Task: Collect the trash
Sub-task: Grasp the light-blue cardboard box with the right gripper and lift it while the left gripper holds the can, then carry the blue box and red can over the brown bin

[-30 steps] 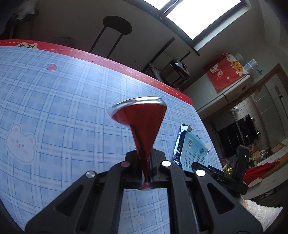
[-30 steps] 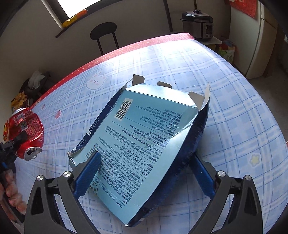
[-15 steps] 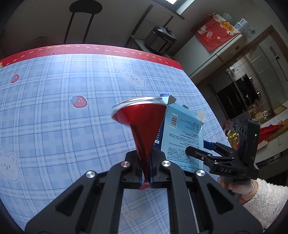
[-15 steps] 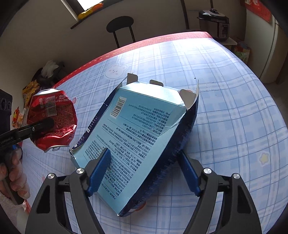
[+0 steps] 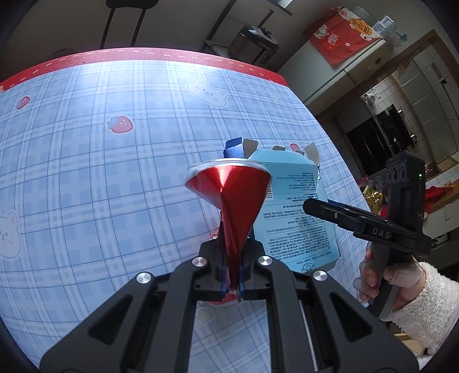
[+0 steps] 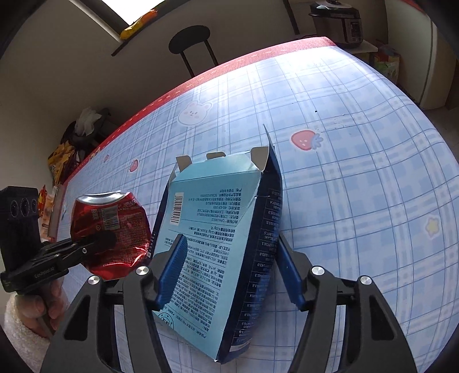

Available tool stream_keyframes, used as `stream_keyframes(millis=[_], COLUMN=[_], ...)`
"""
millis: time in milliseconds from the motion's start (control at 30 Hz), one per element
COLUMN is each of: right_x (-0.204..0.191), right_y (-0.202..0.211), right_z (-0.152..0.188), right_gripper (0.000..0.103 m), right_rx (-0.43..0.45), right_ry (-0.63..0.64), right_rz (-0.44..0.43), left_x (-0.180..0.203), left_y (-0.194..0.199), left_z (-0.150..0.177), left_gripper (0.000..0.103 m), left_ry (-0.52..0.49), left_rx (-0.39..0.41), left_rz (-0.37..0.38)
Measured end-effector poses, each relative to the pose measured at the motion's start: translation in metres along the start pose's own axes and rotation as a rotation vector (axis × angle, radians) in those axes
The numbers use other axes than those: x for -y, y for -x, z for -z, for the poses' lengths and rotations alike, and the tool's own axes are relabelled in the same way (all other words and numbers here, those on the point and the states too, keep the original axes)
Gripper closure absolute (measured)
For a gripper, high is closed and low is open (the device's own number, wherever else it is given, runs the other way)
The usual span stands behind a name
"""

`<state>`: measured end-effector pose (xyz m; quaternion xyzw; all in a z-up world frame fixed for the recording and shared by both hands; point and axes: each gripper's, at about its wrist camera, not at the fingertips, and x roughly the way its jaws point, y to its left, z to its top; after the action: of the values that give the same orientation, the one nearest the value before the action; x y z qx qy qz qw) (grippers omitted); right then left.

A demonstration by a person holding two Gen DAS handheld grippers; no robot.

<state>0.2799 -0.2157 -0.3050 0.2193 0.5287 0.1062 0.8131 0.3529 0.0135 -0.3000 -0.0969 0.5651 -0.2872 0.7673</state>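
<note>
left gripper (image 5: 233, 282): clamped on crushed red aluminium can (image 5: 229, 195), frame centre | right gripper (image 6: 226, 269): closing around flattened light-blue cardboard box (image 6: 218, 229), pads touching

Daylight pours in from a window (image 6: 120, 11) at the upper left of the right wrist view, blown out to white. It leaves pale glare on the far part of the blue checked tablecloth (image 5: 114, 172) near its red border. Both views bulge like fisheyes, with dark corners and bent lines at the edges. The room beyond is dim. Nearby print is sharp.
</note>
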Motion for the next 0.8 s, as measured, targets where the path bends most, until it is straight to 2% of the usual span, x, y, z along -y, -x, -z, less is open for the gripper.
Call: stream_keyframes(millis=[200, 267, 600, 800], right_x=[0.001, -0.003, -0.06, -0.065], right_y=[0.019, 0.025, 0.049, 0.064], right_z=[0.002, 0.003, 0.017, 0.029], right_gripper=[0.056, 0.067, 0.071, 0.071], right_rx=[0.014, 0.014, 0.062, 0.076], right_ry=[-0.025, -0.013, 0.187, 0.233], right_rz=[-0.067, -0.083, -0.029, -0.005], left_x=[-0.003, -0.003, -0.004, -0.003], left_y=[0.003, 0.004, 0.02, 0.041], left_z=[0.013, 0.016, 0.039, 0.052], left_gripper=[0.093, 0.093, 0.095, 0.095], left_ry=[0.023, 0.028, 0.077, 0.065], left_rx=[0.011, 0.014, 0.047, 0.066], left_rz=[0.006, 0.003, 0.023, -0.012])
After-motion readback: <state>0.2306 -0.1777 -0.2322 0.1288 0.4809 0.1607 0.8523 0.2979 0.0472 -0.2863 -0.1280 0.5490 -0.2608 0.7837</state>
